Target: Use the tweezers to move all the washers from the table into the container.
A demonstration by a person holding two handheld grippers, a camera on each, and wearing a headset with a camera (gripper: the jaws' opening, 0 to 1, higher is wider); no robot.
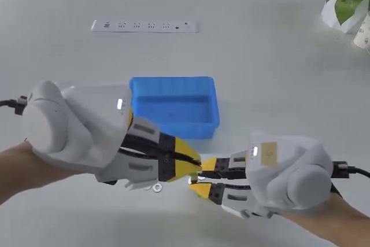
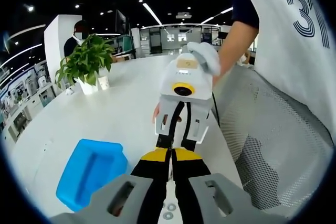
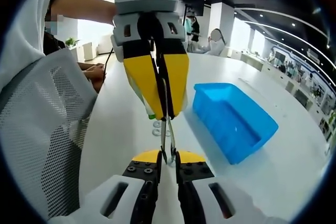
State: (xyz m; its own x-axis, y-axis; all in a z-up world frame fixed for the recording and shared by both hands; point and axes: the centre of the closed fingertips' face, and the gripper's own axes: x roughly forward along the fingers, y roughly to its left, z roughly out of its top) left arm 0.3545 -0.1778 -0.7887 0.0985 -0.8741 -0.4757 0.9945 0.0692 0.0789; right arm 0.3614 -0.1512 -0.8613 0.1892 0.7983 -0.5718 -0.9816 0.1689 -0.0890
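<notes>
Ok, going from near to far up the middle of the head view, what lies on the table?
washer → blue container → power strip

– Where are the tweezers?
– The tweezers (image 3: 167, 137) are thin and silver. They are up off the counter (image 3: 115, 129), stretched straight between my left tongs (image 3: 167, 113) and my right tongs (image 3: 168, 162). Each pair of yellow tips pinches 1 end.
– And the washers?
– I count 2 washers (image 3: 156, 124), small silver rings lying flat on the counter. They sit close together, just beside the tweezers and under them.
– The container?
– The container (image 1: 173, 128) is a blue rectangular tub, open on top and upright on the counter. It is near the washers but apart from them. I cannot tell whether anything lies inside.
</notes>
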